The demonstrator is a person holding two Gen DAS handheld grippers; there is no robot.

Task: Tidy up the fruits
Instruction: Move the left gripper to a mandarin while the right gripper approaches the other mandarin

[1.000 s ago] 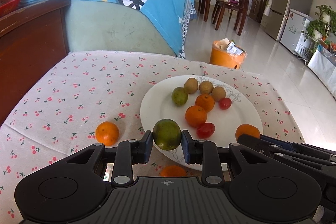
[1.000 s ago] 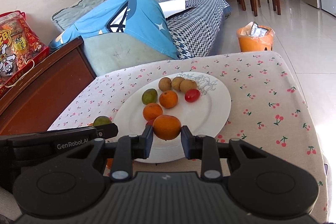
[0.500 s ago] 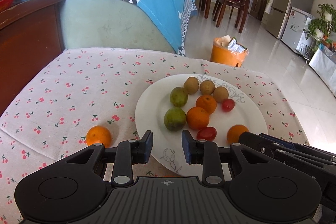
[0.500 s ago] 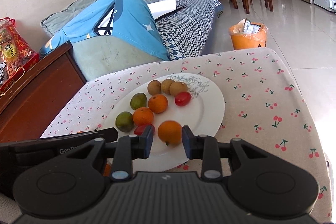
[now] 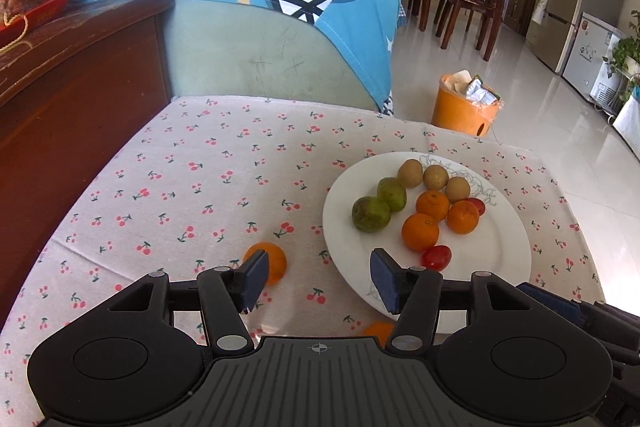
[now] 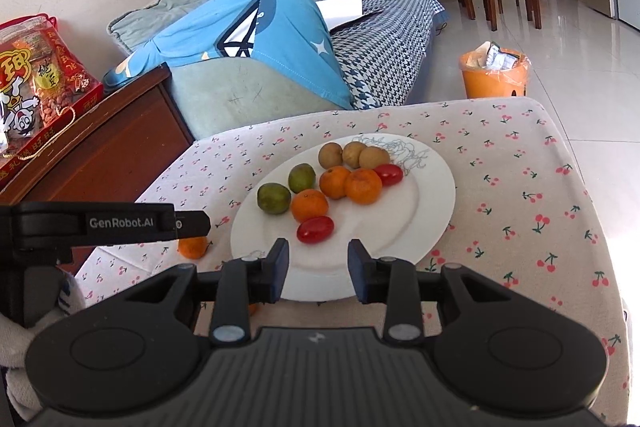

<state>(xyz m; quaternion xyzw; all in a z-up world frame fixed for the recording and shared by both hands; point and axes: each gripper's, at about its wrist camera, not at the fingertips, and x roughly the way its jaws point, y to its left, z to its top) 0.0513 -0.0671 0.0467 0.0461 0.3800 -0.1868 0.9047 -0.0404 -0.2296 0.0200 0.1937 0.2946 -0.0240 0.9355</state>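
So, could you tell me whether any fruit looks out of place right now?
Yes: two oranges are off the plate. One orange sits on the tablecloth left of it, another lies just below its near rim.

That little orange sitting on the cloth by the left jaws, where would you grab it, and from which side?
Grip the orange across its widest middle, pads on opposite sides. It is round, so any pair of sides suits. Come in from the near side, low along the tablecloth, with the left gripper, whose jaws already stand open just beside it. The plate lies apart to its right, so nothing seems to crowd it.
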